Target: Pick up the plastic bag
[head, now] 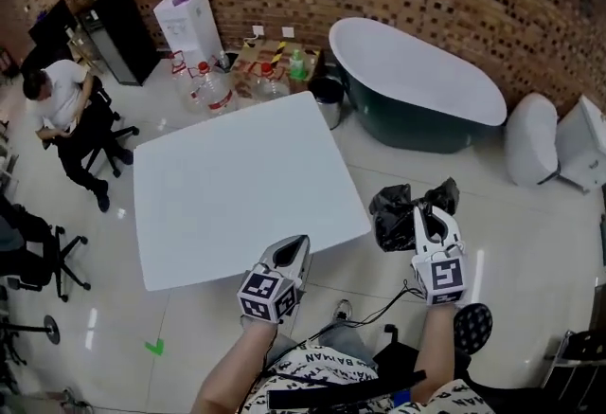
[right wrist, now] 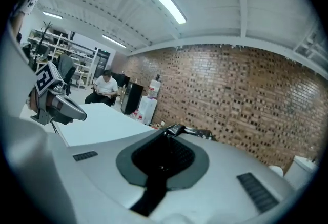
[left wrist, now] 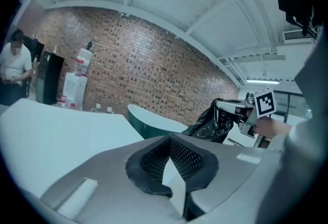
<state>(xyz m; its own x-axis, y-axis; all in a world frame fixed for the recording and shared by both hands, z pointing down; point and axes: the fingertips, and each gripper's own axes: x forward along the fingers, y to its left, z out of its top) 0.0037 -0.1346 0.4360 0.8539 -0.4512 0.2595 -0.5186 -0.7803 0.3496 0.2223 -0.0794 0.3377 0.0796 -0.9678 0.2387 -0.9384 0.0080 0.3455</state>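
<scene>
Pinched between the closed jaws of the right gripper (head: 432, 216): crumpled black plastic bag (head: 396, 218), hanging aloft just beside the white square tabletop (head: 237, 185); left gripper (head: 290, 256) closed on nothing; seemingly picked up already; little left beyond holding firm.

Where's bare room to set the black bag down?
The white square table is bare all over; only the left gripper hangs at its near edge. Floor between the table and the dark-green bathtub is free, under the black plastic bag in the right gripper. Crowded: water bottles and boxes past the table's far corner.
</scene>
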